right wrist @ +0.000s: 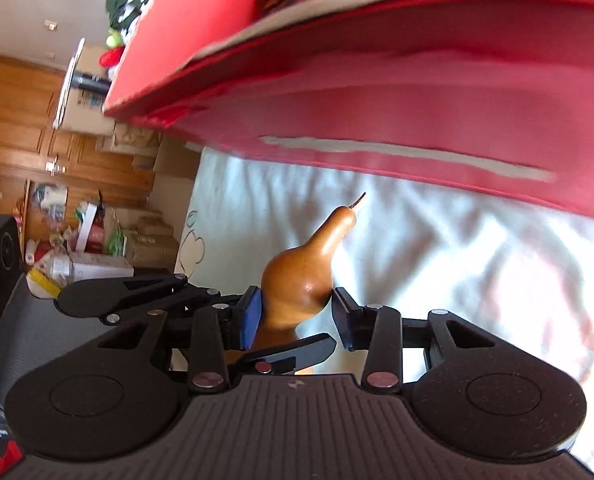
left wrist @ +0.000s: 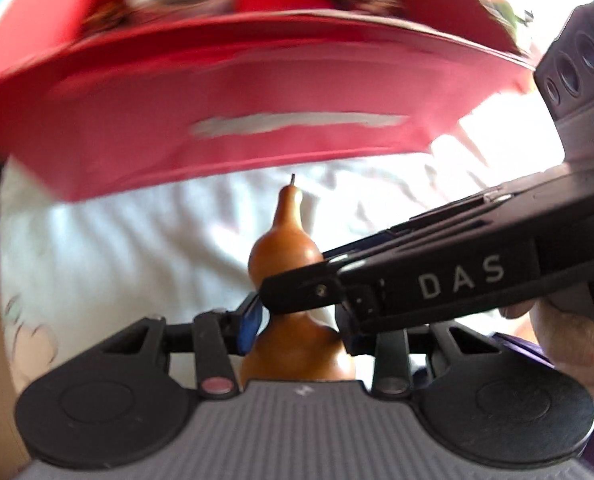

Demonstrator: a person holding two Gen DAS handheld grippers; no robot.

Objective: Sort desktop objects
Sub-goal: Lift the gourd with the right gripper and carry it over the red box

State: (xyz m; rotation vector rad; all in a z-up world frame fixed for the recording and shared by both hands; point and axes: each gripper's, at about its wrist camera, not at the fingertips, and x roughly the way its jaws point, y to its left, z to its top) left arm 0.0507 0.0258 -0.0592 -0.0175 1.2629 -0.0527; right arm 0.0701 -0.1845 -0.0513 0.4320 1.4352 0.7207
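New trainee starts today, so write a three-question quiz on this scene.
1. True or false: the box beyond the gourd is blue.
2. How many tools have the gourd between their fingers? A) none B) one C) two
3. Fill in: the cloth beneath the gourd is ____.

Key: 1 false, it is red. 2 C, the left tool and the right tool. 3 white.
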